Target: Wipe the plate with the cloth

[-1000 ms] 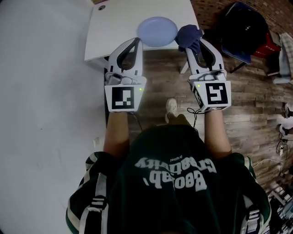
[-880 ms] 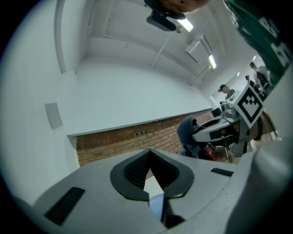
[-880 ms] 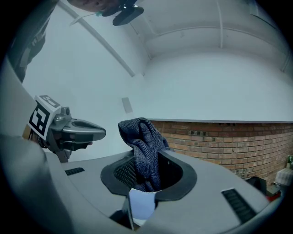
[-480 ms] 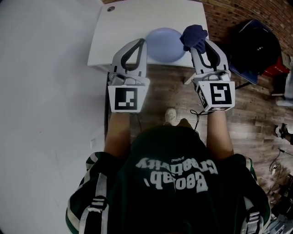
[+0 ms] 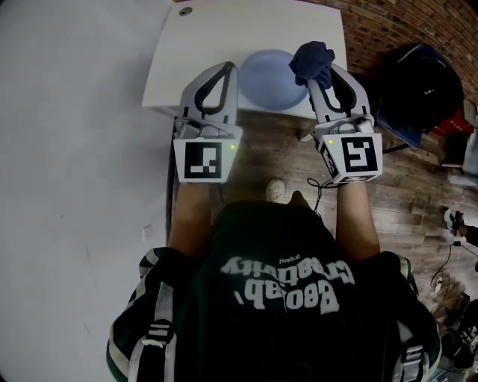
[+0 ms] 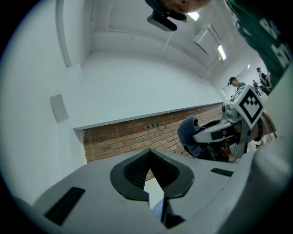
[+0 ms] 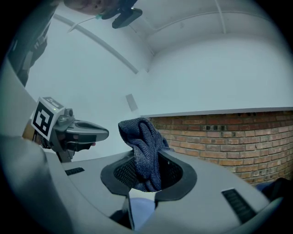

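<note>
A pale blue plate [image 5: 270,78] lies on the white table [image 5: 216,37] near its front edge. My right gripper [image 5: 320,71] is shut on a dark blue cloth [image 5: 310,58], which bunches above the jaws at the plate's right rim. In the right gripper view the cloth [image 7: 142,137] hangs between the jaws of that gripper [image 7: 147,164], with the plate [image 7: 139,210] showing below. My left gripper [image 5: 228,69] is at the plate's left rim, shut with nothing between its fingers. In the left gripper view its jaws [image 6: 150,151] meet at the tip, and the cloth [image 6: 187,135] shows at the right.
A brick wall runs behind the table. A dark bag [image 5: 422,82] lies on the wooden floor to the right. The person's shoe [image 5: 276,190] is below the table's front edge. A small round hole [image 5: 184,10] marks the table's far left corner.
Both grippers have moved forward to the table's front edge. The cloth, earlier just right of the plate, now sits over the plate's right rim.
</note>
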The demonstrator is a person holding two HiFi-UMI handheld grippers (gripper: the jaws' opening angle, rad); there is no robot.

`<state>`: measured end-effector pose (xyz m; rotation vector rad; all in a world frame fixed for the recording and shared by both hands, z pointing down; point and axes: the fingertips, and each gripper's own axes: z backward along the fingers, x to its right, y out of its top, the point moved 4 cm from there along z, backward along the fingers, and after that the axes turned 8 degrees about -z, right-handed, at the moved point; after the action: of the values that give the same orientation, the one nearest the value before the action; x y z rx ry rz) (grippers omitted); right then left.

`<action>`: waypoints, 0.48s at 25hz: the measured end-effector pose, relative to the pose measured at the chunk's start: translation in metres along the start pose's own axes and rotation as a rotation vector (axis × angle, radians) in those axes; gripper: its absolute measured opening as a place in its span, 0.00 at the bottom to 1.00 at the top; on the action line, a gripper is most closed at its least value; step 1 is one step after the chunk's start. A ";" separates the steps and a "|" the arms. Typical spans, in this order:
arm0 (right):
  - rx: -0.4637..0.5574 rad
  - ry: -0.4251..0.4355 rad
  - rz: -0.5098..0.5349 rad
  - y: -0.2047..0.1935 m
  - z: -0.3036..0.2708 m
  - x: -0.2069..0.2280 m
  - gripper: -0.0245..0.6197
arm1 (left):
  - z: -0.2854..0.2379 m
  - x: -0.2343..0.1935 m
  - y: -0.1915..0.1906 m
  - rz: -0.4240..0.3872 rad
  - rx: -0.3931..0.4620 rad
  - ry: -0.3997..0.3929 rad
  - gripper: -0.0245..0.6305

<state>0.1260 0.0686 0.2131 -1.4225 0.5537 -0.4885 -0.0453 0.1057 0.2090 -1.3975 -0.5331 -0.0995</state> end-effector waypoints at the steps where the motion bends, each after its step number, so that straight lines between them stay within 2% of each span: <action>1: -0.003 0.002 -0.001 -0.002 -0.006 -0.001 0.16 | -0.004 -0.004 -0.004 0.001 0.000 -0.003 0.04; 6: 0.009 0.051 -0.070 -0.003 -0.011 -0.001 0.16 | -0.010 -0.008 -0.008 0.003 -0.007 -0.020 0.04; 12: 0.006 0.039 -0.010 -0.007 -0.049 -0.022 0.16 | -0.033 -0.038 -0.033 -0.002 0.023 -0.101 0.04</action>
<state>0.0787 0.0436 0.2185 -1.4134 0.5757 -0.5265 -0.0811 0.0591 0.2214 -1.3847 -0.6177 -0.0246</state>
